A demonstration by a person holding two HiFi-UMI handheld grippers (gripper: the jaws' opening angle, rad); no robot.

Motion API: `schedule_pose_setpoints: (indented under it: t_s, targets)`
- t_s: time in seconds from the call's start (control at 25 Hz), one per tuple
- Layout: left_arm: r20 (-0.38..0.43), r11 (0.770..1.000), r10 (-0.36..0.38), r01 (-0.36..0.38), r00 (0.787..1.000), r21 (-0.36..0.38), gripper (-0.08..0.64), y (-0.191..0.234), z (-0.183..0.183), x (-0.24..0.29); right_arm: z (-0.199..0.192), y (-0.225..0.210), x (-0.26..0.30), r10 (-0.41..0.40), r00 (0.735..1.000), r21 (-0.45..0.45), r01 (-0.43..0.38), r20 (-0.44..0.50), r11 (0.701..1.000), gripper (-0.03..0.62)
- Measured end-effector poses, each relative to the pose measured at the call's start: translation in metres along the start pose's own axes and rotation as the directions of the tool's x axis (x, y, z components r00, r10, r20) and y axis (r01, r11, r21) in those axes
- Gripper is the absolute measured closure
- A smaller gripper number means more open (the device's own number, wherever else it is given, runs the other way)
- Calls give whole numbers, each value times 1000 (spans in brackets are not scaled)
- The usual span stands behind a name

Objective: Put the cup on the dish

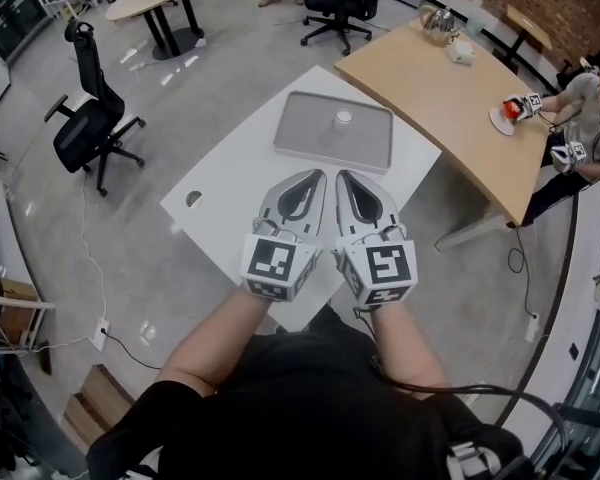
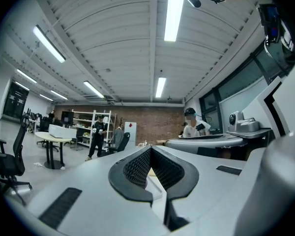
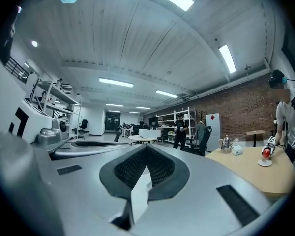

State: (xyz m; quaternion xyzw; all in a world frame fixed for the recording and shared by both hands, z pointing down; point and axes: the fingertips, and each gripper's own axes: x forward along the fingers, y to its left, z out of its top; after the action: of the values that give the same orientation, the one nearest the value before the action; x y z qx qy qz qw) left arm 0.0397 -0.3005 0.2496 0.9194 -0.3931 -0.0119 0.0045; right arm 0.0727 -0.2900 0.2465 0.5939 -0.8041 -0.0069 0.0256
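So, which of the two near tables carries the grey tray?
The white table, bearing the grey tray; the wooden table beside it has a kettle instead.

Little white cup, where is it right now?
In the head view, the little white cup sits on the flat grey rectangular tray, a bit right of its middle, on the white table near the picture's centre.
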Motion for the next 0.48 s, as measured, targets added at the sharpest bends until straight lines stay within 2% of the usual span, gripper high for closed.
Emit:
schedule_pose_setpoints:
  t_s: [0.2, 0.32, 0.48]
  targets:
    - [-2, 999, -40, 40, 999, -1, 554, -21, 3, -31, 0, 21, -27, -2, 1000, -7, 1, -12, 1000, 579]
    - [-6, 999, -34, 34, 999, -27, 554, -28, 5, -42, -4, 27, -41, -7, 1000, 4, 7, -23, 1000, 580]
    - [-12, 999, -51, 51, 999, -20, 554, -35, 3, -55, -4, 36, -51, 22, 999, 29, -21, -25, 999, 580]
